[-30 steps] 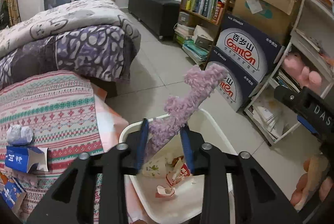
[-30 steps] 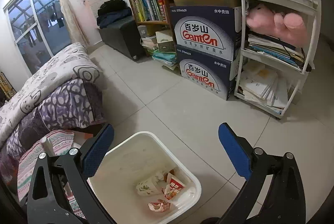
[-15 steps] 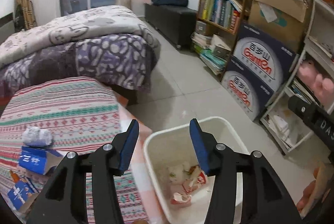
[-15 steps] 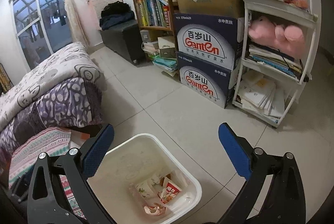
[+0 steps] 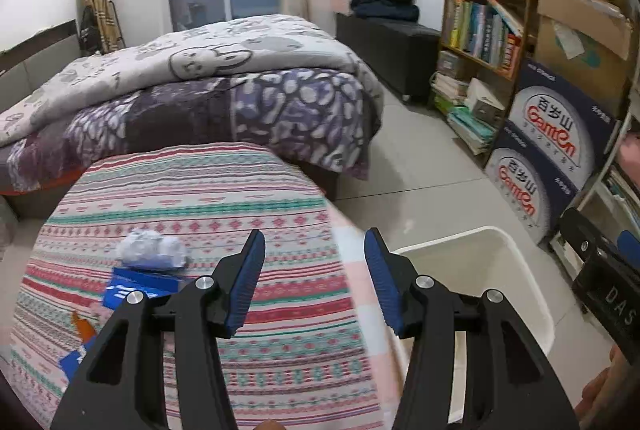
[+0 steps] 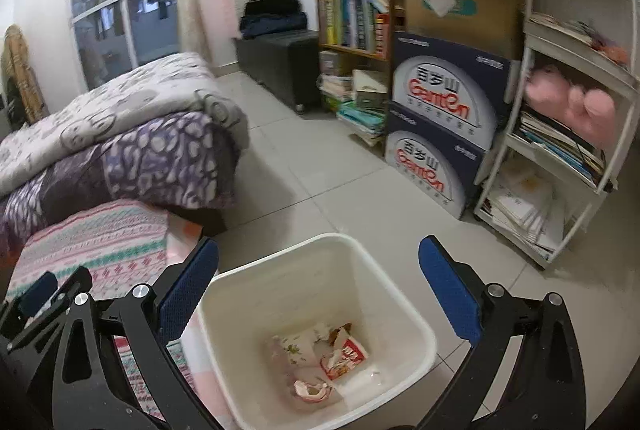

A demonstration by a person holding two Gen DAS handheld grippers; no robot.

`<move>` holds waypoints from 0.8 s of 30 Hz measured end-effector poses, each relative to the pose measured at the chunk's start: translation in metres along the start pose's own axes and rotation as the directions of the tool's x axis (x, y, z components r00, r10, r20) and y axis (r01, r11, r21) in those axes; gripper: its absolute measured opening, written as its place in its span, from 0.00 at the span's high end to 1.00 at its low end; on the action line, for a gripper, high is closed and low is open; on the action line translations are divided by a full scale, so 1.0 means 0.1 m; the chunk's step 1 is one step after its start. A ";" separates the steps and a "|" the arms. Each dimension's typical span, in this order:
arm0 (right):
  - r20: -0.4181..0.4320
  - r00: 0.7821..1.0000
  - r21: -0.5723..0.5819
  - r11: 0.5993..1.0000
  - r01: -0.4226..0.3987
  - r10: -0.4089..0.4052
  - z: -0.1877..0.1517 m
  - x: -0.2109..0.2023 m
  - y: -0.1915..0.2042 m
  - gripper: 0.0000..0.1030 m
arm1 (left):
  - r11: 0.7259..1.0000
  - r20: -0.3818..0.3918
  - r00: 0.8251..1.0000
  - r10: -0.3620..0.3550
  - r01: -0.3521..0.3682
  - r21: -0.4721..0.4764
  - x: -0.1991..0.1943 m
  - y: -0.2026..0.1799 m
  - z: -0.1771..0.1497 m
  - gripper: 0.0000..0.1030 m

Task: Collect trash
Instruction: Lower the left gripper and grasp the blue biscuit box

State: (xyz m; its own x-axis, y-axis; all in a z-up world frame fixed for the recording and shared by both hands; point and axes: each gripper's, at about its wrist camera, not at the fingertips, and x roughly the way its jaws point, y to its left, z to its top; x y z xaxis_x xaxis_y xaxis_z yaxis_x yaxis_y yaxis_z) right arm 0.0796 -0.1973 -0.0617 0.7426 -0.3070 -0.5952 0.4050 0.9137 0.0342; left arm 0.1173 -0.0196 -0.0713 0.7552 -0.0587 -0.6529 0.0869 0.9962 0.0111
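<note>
Crumpled tissue wad (image 5: 152, 250) lies on the striped cloth (image 5: 248, 197), touching the far edge of a blue carton (image 5: 140, 288) (carton's long axis runs roughly 9-to-3 across the left wrist view). More blue and orange scraps (image 5: 78, 344) sit at the cloth's 8 o'clock edge, partly cut off by the frame.

Left gripper (image 5: 314, 280): jaws spread, nothing between them. It points over the cloth; the wad lies at about 10 o'clock from the fingertips, near, off the gripper's centre line. Judgement: a swing to the left and a dip forward would bring the wad between the jaws.

Right gripper (image 6: 318, 294): jaws spread wide, empty, hanging above the white bin (image 6: 412, 318). The bin already holds wrappers (image 6: 344, 352) at its floor. In the left wrist view the bin (image 5: 516, 258) stands at 3 o'clock, just beside the cloth's edge.

Left hand is the nearer to the remaining trash; the right would have to cross the bin. Bed with purple quilt (image 5: 248, 109) beyond at 12 o'clock, bookshelf (image 5: 480, 9) and stacked water cartons (image 5: 560, 133) at 2 o'clock.
</note>
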 end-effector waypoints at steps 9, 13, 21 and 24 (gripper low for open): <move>-0.019 0.997 -0.048 0.996 -0.076 0.076 -0.08 -0.05 0.45 0.07 | 0.996 -0.021 0.996 0.088 -0.089 -0.017 -0.04 0.46 -0.16 0.50; -0.028 0.993 -0.085 0.990 -0.113 0.111 -0.14 -0.08 0.69 0.07 | 0.991 -0.042 0.991 0.126 -0.127 -0.039 -0.05 0.70 -0.25 0.49; -0.071 0.982 -0.135 0.974 -0.182 0.173 -0.25 -0.11 1.06 0.07 | 0.980 -0.127 0.973 0.193 -0.197 -0.023 -0.02 1.13 -0.46 0.37; -0.098 0.976 -0.138 0.969 -0.206 0.194 -0.29 -0.09 1.17 0.07 | 0.979 -0.215 0.956 0.198 -0.202 0.003 0.07 1.32 -0.55 0.30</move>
State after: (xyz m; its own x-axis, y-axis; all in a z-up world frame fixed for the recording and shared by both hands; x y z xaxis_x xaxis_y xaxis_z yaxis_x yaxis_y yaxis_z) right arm 0.1045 -0.0796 -0.0753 0.7513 -0.0963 -0.6529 0.1653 0.9852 0.0448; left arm 0.0977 0.1148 -0.1162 0.5995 0.1552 -0.7852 -0.0654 0.9872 0.1452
